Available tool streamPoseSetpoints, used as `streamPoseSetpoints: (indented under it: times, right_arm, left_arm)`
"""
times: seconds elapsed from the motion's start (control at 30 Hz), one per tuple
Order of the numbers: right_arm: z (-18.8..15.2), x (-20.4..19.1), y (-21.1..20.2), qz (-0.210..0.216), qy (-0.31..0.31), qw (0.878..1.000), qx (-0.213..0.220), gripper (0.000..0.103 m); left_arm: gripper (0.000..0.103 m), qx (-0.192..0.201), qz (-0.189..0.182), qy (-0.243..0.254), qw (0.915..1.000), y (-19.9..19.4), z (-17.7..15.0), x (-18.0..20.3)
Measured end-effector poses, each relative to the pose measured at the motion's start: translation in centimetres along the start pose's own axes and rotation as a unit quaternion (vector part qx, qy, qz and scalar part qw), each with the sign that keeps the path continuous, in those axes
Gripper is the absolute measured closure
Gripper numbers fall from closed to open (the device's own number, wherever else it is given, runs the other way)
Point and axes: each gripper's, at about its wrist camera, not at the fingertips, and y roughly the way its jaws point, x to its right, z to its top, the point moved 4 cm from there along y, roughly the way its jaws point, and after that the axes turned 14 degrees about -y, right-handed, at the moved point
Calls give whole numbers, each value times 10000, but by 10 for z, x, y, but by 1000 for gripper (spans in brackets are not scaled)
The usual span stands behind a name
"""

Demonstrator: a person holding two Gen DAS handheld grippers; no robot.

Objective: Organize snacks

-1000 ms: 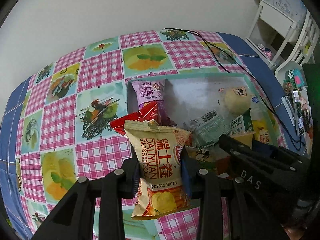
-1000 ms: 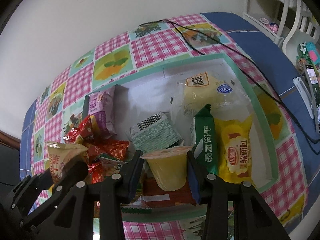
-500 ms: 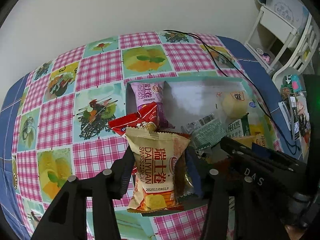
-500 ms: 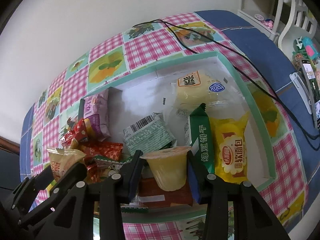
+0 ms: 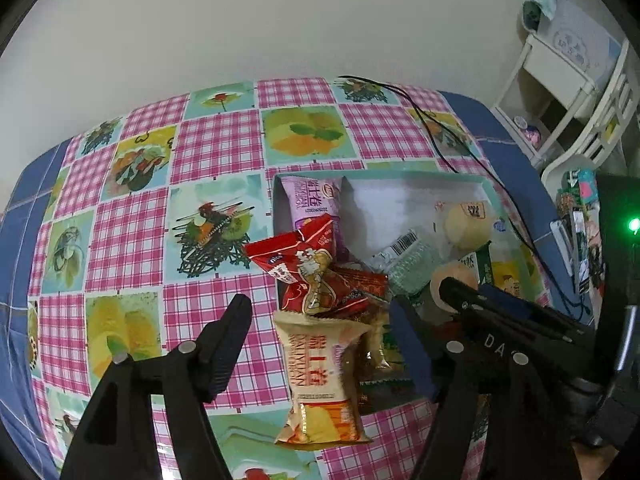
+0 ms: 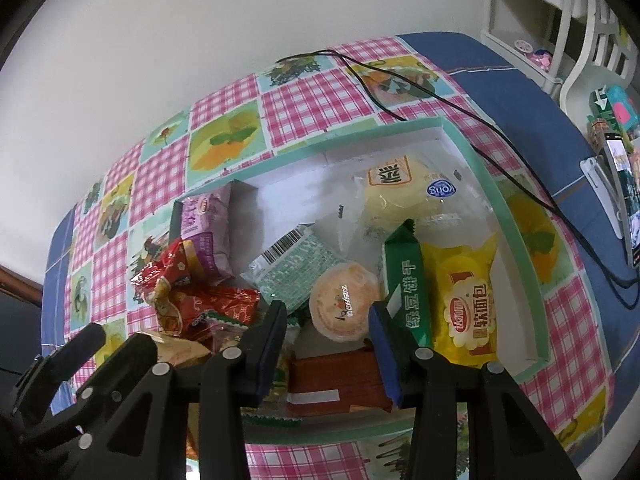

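Observation:
A white box with a mint-green rim (image 6: 516, 224) holds several snacks. My left gripper (image 5: 320, 340) is open; a beige Swiss roll pack (image 5: 320, 380) lies loose between its fingers, over the box's near left edge. My right gripper (image 6: 328, 336) is open above the box. A yellow jelly cup (image 6: 344, 304) lies just beyond its fingertips, foil lid facing up, among a green biscuit pack (image 6: 408, 280) and a barcode pack (image 6: 296, 264). Red packs (image 5: 316, 276) and a purple roll pack (image 5: 314, 204) sit at the box's left side.
The table has a pink checked cloth with fruit pictures (image 5: 120, 220). A black cable (image 6: 440, 96) runs past the box's far right corner. A phone on a stand (image 6: 620, 196) is at the right. White furniture (image 5: 560, 80) stands beyond the table.
Both grippers have opened. The Swiss roll pack has dropped from the left gripper onto the box edge. The jelly cup has fallen from the right gripper into the box, lid up.

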Motion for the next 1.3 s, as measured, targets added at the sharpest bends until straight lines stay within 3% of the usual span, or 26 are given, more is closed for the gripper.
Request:
streamPoseSetpoints:
  times: [0.1,0.2,0.43,0.67,0.87,1.0,1.3]
  right_arm:
    - [-1,-3,1,-1,-54,10000,-21,56]
    - [-2,-8,1,4,-111,9999,-25,53]
    - [-4,-21,0,-22,-325,9994,78,24]
    - [-13,-40,-6,-61,-644,9976,227,0]
    - [-24,-50,-12,-54,-812,9962,324,0]
    - [-33,-53,-14,-85,-887,9955,327,0]
    - [-52,-49,-25,-67,-835,9959,352,0]
  left_arm:
    - [31,35,-13,-159,9999,-4,3,-8]
    - [19,107,40,-390,9992,-8,6,-21]
    - [7,458,1017,-836,9902,-14,13,-71]
    - [6,445,1375,-974,9847,-14,2,-94]
    - [7,573,1627,-1018,9797,-18,-8,-100]
    - [7,653,2161,-890,9701,-21,-16,-103]
    - [7,705,2289,-950,9662,-41,-34,-109]
